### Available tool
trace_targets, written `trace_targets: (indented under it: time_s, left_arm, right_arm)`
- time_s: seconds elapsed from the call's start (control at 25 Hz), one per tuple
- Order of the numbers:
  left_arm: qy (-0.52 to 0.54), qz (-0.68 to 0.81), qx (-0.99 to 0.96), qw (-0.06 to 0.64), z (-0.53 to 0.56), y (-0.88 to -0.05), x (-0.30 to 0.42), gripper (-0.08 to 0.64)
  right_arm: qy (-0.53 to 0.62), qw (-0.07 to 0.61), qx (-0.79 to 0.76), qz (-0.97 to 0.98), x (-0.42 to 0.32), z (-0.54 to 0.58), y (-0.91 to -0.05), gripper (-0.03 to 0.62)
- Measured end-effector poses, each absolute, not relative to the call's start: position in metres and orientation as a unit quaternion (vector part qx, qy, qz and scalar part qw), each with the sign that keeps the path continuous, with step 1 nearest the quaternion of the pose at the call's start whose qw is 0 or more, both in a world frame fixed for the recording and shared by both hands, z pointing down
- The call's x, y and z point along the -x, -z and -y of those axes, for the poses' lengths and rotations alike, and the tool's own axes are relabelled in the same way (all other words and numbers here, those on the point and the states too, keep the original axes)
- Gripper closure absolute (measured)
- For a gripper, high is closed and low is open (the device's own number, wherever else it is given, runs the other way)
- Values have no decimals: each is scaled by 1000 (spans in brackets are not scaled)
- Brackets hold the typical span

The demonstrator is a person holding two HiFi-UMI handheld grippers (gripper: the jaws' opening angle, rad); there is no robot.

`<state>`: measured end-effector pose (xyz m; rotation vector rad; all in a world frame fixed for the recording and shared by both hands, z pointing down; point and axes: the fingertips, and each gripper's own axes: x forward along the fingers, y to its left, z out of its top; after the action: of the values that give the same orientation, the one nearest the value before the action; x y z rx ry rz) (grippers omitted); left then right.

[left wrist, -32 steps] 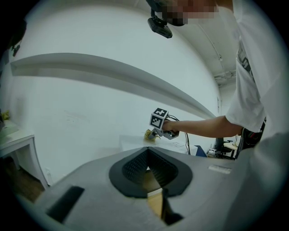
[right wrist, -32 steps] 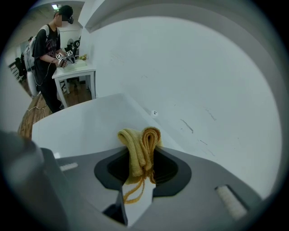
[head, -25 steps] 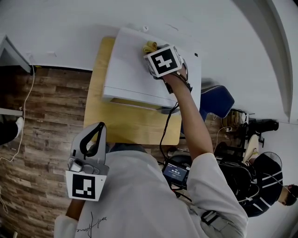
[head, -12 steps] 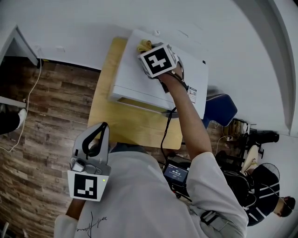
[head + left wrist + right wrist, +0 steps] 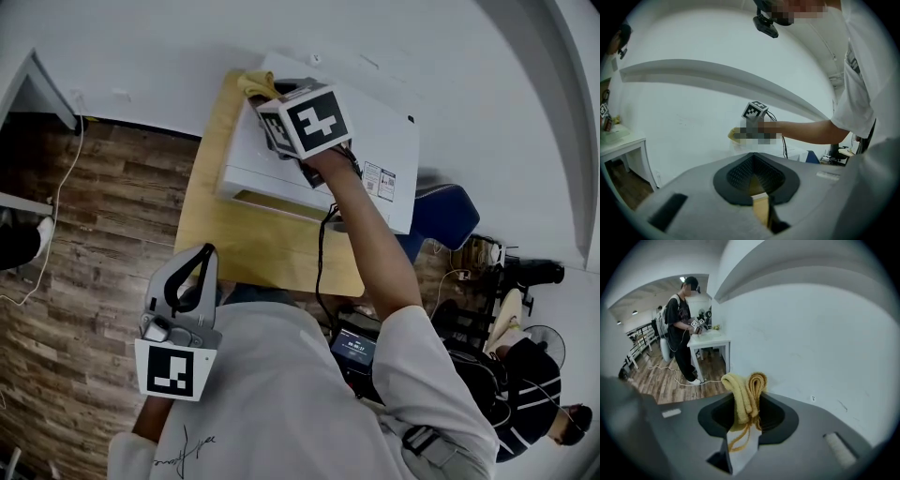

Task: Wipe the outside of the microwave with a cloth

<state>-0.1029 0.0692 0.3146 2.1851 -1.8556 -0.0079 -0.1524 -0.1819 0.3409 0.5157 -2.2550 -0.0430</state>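
One folded yellow terry cloth point(image 5: 744, 392) is being gripped in the right gripper's point(image 5: 746, 420) jaws at the far left corner of the white box-shaped microwave's point(image 5: 380, 141) top, on the wooden counter point(image 5: 248, 248). Top-wiping is judged in hand; a turn down onto a side wall is being called for next. The left gripper's point(image 5: 754, 176) jaws are being held together, empty.

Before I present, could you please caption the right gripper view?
Right gripper shut on a folded yellow cloth, facing a white wall.

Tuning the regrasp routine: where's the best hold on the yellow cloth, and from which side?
Probably the bunched middle, across the stacked folds, as the right gripper holds the cloth. Come from the thin trailing end, so the rounded folded end sticks out past the jaws to meet the microwave.
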Motion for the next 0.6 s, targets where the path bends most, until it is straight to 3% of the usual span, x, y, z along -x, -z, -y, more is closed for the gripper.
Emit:
trace_targets:
  time_s: [0.28, 0.6]
  left_arm:
    - [-2, 608, -781, 141, -32, -319, 80, 568]
    - [-4, 559, -817, 140, 0, -317, 44, 568]
  right_arm:
    - [-16, 372, -238, 897, 101, 221, -316, 468]
    - [-48, 379, -331, 863, -14, 270, -311, 468]
